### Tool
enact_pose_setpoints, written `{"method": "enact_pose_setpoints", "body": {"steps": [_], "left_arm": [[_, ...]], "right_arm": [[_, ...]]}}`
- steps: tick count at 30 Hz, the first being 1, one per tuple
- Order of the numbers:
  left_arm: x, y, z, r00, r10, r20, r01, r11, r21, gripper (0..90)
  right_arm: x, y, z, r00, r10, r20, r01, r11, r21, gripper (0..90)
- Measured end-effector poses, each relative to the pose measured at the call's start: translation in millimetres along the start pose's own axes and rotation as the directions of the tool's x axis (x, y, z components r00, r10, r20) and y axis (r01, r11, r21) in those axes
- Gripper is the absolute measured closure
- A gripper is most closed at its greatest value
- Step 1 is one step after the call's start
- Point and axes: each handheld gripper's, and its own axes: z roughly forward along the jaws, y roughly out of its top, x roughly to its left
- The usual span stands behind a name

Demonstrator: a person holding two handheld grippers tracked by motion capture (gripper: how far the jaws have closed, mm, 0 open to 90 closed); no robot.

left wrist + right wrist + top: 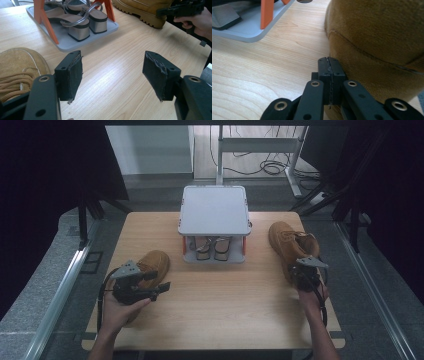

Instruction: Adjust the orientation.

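Right gripper (329,62) closed, empty, tips against heel of right boot (292,245), likely to nudge it; left gripper (113,72) open beside left boot (152,266), ready to grasp; 2 sandals (80,20) on rack (215,210) on worktop (220,310)

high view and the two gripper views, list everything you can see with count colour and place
boots: 2, tan suede; one at the table's right side by the right gripper, the other at the left beside the left gripper
shoe rack: 1, grey shelves on orange posts, middle of the table toward the far edge
sandals: 2, block-heeled with grey straps, on the rack's lower shelf
table: 1, light wood
desk frame: 1, white, on the floor beyond the table, cables beside it
left gripper: black, jaws open, nothing between them
right gripper: black, jaws shut, against the right boot
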Motion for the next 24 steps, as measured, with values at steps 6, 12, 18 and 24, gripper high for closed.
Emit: {"method": "enact_pose_setpoints", "body": {"steps": [6, 12, 18, 24], "left_arm": [[0.4, -0.1, 0.1, 1.0, -0.003, -0.002, 0.003, 1.0, -0.001, 32.9], [0.5, -0.2, 0.0, 1.0, -0.003, -0.004, 0.003, 1.0, -0.001, 32.9], [1.6, -0.4, 0.7, 1.0, -0.003, -0.005, 0.003, 1.0, 0.002, 32.9], [0.9, -0.4, 1.3, 1.0, 0.0, -0.004, 0.0, 1.0, 0.005, 32.9]], "right_arm": [[-16.2, -5.7, -7.6, 1.0, 0.006, 0.005, -0.006, 1.0, -0.003, 89.4], [-20.6, -6.9, -10.1, 0.9999, -0.002, 0.011, 0.002, 1.0, 0.003, 89.3], [-14.5, -0.3, -22.4, 0.999, -0.005, -0.044, 0.003, 0.999, -0.049, 87.9], [-7.6, 23.2, -46.4, 0.9957, -0.049, -0.079, 0.04, 0.993, -0.115, 86.0]]}}
